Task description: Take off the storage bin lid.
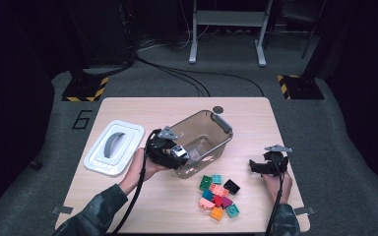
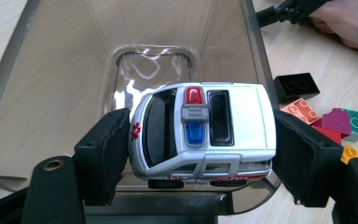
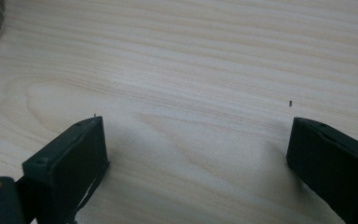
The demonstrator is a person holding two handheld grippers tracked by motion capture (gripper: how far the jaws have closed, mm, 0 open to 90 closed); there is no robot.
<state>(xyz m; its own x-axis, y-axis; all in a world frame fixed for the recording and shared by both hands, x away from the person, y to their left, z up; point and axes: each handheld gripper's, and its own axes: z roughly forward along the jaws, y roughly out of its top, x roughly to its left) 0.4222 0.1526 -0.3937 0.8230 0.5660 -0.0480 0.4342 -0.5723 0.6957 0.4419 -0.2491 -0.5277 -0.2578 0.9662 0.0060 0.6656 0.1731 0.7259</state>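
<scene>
Over the clear plastic bin (image 2: 65, 93) mid-counter, left gripper (image 2: 200, 154) fingers pinch a white toy ambulance (image 2: 205, 133) with red-and-blue roof light, red cross, dark windscreen; right gripper (image 3: 198, 158) fingers spread, empty.

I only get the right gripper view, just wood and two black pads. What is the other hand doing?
Observer: The left tool is shut on a toy ambulance, held over the open clear plastic bin.
Operator: Is anything in the bin yet?
Observer: Through the clear walls, the bin's bottom looks bare.
Operator: What else is on the table?
Observer: A pile of coloured building bricks lies in front of the bin, between the two hands, and a white lid with a grey handle lies to the bin's left.
</scene>
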